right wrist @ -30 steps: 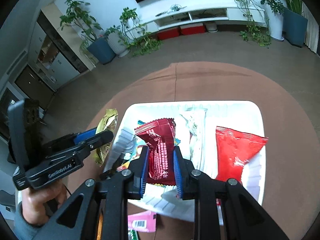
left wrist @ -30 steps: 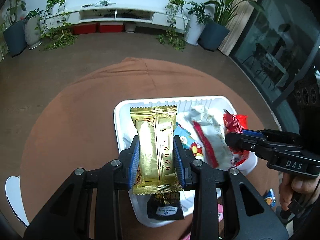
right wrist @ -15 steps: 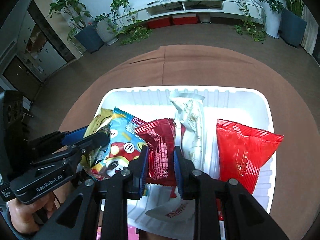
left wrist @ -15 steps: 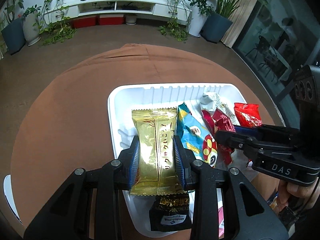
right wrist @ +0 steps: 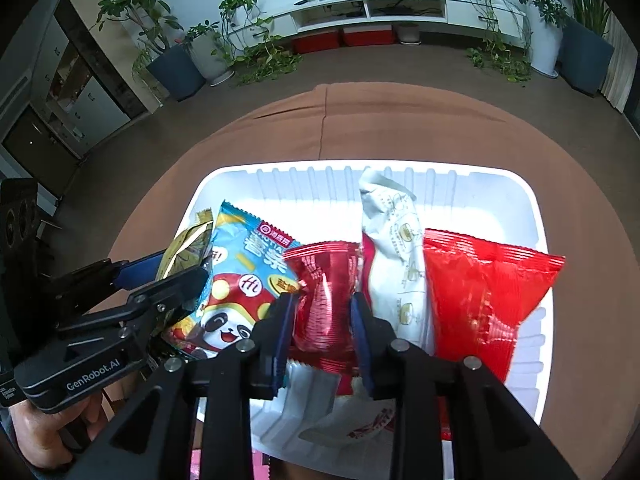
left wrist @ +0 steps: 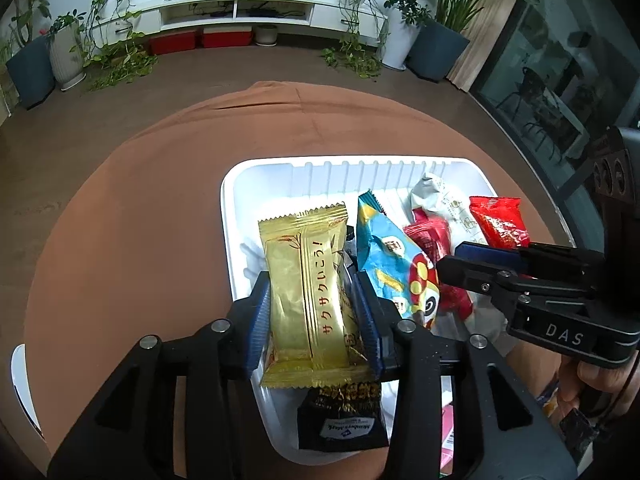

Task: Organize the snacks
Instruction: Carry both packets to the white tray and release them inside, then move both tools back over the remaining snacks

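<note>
— What sort of place is this?
— A home, a living room: a low white TV unit (left wrist: pixel 256 12) along the wall, potted plants (right wrist: pixel 168 52) on a dark wood floor (left wrist: pixel 240 68), a cabinet (right wrist: pixel 76 92), and a glass door (left wrist: pixel 560 80).

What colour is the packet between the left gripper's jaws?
Gold, clearest in the left wrist view.

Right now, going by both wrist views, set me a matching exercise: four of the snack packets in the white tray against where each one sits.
Things:
1. gold foil packet
2. dark red crinkled packet
3. blue panda packet
4. bright red packet

Places:
A. between the right gripper's jaws
B. at the right end of the white plastic tray
C. between the left gripper's jaws
D. between the gold and dark red packets

Pairs: 1-C, 2-A, 3-D, 4-B
</note>
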